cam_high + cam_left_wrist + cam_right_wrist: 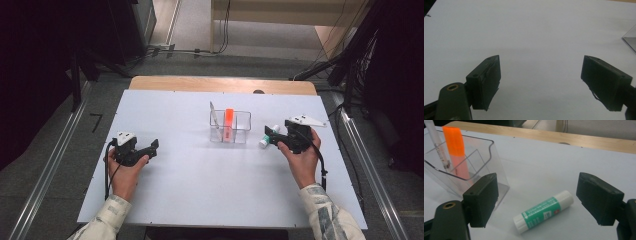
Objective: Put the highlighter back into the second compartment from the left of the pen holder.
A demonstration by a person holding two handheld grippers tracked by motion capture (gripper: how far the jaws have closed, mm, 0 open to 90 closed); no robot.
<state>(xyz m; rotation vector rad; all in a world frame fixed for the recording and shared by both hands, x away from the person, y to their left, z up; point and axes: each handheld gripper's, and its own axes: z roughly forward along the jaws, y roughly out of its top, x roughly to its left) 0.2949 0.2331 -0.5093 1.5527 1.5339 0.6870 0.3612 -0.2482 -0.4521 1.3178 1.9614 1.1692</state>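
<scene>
A white and green glue stick [544, 211] lies flat on the white table [190, 175], just right of a clear plastic holder [484, 152]. My right gripper [536, 180] is open, its jaws spread on either side of the stick and a little above it, not touching. In the high view the glue stick [264, 142] lies at the tips of the right gripper [271, 136]. The clear holder [241, 131] contains an upright orange highlighter [228, 121] and a white pen [215, 117]. At the table's left my left gripper [152, 146] is open over bare table, with nothing between its jaws [541, 60].
A corner of the clear holder [630, 40] shows at the right edge of the left gripper view. A wooden strip [220, 84] runs along the table's far edge. Dark stands and cables [350, 55] stand on the floor beyond the table.
</scene>
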